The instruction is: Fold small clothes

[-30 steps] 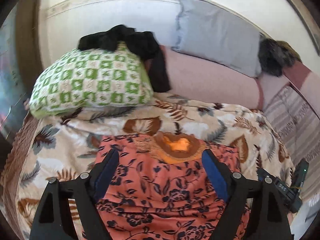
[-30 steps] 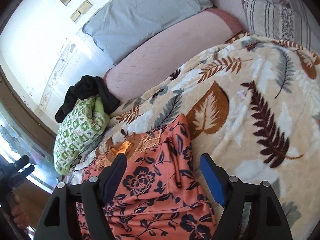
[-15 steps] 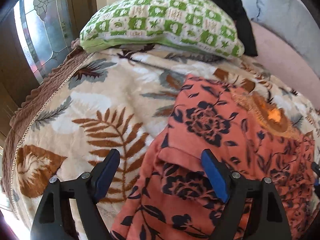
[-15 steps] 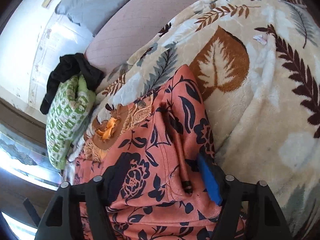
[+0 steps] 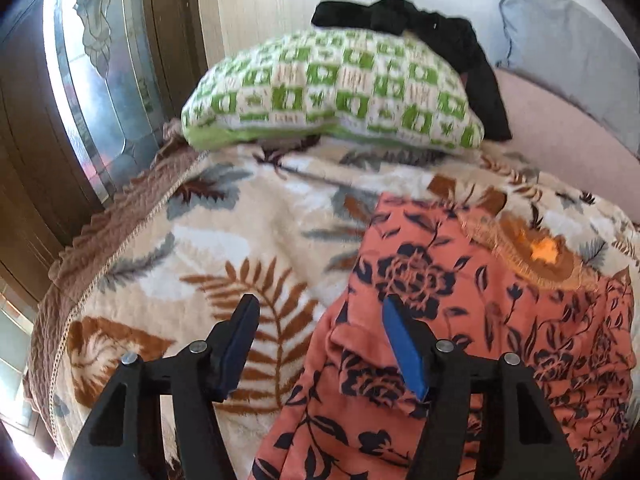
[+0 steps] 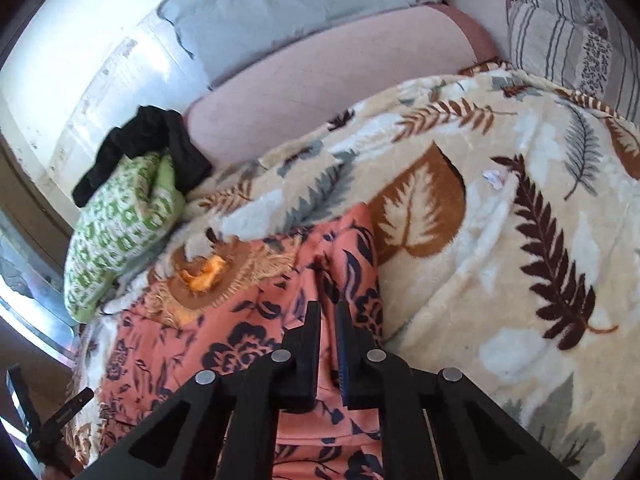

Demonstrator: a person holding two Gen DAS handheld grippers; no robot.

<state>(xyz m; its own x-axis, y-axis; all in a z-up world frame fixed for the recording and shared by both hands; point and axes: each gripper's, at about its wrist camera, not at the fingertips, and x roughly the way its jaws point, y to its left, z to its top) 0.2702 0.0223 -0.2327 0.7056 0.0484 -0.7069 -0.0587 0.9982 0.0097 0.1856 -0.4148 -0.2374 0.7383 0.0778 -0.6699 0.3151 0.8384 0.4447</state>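
Ahead of both tongs we see the leaf-print blanket (image 5: pixel 224 240) spread across the bed, and on it the coral floral garment (image 5: pixel 460 320), lying flat with its embroidered neckline (image 5: pixel 536 252) at the far end. Beyond our left gripper (image 5: pixel 320 344) sits the green checked pillow (image 5: pixel 332 92) with a black cloth (image 5: pixel 432 36) draped over its far side.

The garment lies ahead and to the right of the left gripper: its right finger stands over the near sleeve edge, its left finger over bare blanket, jaws wide and holding nothing. Half a second ago these jaws were as wide, and the view has shifted little.

Our right gripper (image 6: pixel 329 344) sits directly on the garment's right-hand edge, jaws drawn narrow, with a ridge of coral fabric pinched between them. Half a second ago those jaws stood wide astride that same edge; they have since closed on it

The left tool shows at the lower left of the right view, blurred
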